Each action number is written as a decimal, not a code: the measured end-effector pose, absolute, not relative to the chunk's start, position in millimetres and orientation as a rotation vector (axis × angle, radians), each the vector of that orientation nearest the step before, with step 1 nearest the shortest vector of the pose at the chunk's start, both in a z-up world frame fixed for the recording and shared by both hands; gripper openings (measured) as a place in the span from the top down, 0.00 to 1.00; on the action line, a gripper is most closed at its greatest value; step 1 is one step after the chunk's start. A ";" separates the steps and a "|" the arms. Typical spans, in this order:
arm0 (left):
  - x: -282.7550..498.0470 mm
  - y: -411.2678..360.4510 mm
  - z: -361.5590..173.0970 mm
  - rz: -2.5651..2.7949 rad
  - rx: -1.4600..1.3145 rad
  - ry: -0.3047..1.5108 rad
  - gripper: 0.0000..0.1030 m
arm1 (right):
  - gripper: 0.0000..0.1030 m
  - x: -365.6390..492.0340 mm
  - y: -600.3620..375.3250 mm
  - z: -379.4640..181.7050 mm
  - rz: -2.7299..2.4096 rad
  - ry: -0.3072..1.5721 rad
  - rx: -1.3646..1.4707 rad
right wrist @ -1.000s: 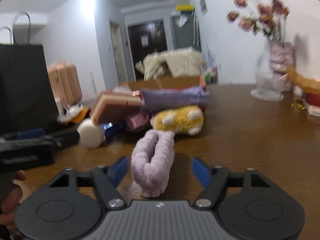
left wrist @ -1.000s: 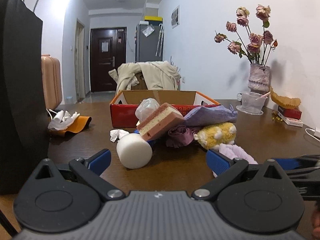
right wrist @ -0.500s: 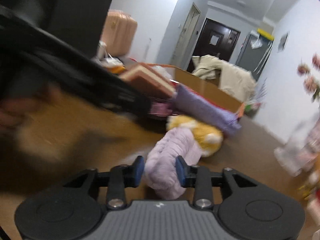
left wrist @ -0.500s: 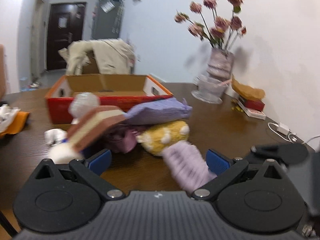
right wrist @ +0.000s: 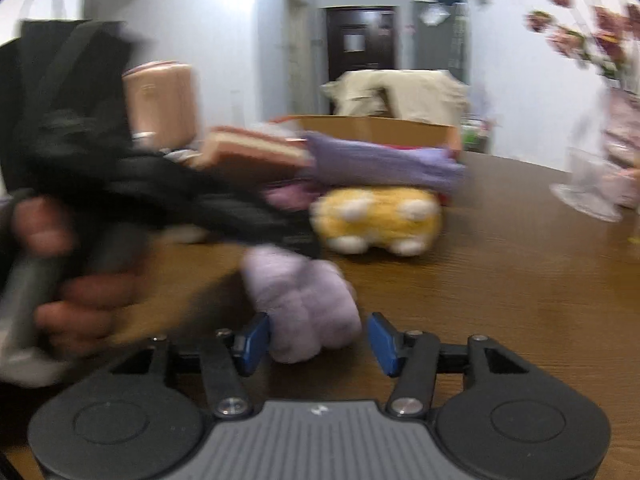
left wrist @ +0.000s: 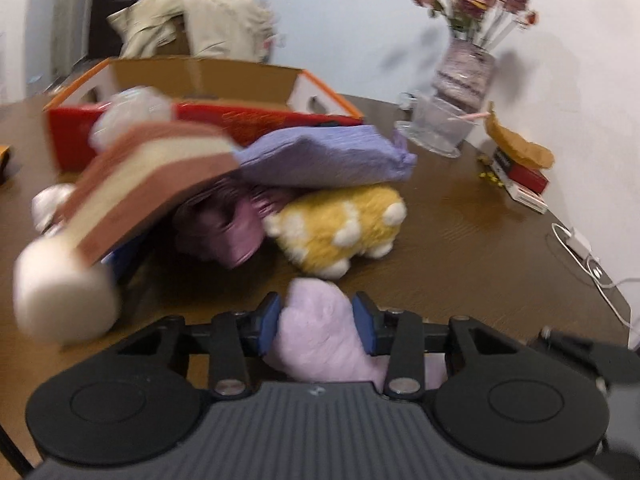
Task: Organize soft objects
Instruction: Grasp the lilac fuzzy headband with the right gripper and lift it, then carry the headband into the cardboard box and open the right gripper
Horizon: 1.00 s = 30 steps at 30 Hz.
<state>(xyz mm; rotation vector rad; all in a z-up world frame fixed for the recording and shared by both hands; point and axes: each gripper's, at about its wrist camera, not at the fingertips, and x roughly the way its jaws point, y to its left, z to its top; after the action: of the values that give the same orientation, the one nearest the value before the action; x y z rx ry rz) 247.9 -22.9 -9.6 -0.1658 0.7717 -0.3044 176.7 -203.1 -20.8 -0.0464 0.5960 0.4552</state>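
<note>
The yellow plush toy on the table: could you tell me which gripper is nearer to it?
Left. The left gripper, its pads squeezing the lilac fluffy item, sits just in front of the yellow plush toy. The right gripper stands open around the item's other end, farther back.

My right gripper (right wrist: 318,338) has just been opening: the lilac plush roll (right wrist: 304,300) lies between its blue pads, the right pad clear of it. Just behind the roll sits the yellow plush toy (right wrist: 378,216) under a purple cloth (right wrist: 384,162). My left gripper (right wrist: 172,188), blurred, reaches the roll's far end from the left.
</note>
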 end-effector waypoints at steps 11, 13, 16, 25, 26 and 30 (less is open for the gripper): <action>208.8 -4.5 8.9 -0.192 -0.295 0.757 0.34 | 0.48 216.2 -244.4 -7.6 0.553 0.615 0.229; 199.7 -5.1 6.5 -0.178 -0.318 0.761 0.32 | 0.48 234.5 -233.8 -10.0 0.563 0.635 0.203; 195.3 -7.7 -3.8 -0.174 -0.356 0.761 0.28 | 0.51 251.4 -221.5 -17.3 0.570 0.671 0.186; 193.1 -16.8 18.2 -0.315 -0.339 0.718 0.82 | 0.80 222.1 -244.8 -7.1 0.610 0.685 0.411; 196.2 -14.0 35.2 -0.324 -0.322 0.679 0.82 | 0.80 219.3 -245.3 7.2 0.620 0.640 0.422; 240.8 13.5 104.3 -0.371 -0.323 0.545 0.82 | 0.80 250.6 -232.9 82.6 0.647 0.489 0.367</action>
<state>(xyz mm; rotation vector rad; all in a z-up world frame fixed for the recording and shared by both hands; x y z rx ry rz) 240.8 13.5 104.3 -0.3228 0.5453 -0.3714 250.6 -232.9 82.6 0.3669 0.4888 0.6474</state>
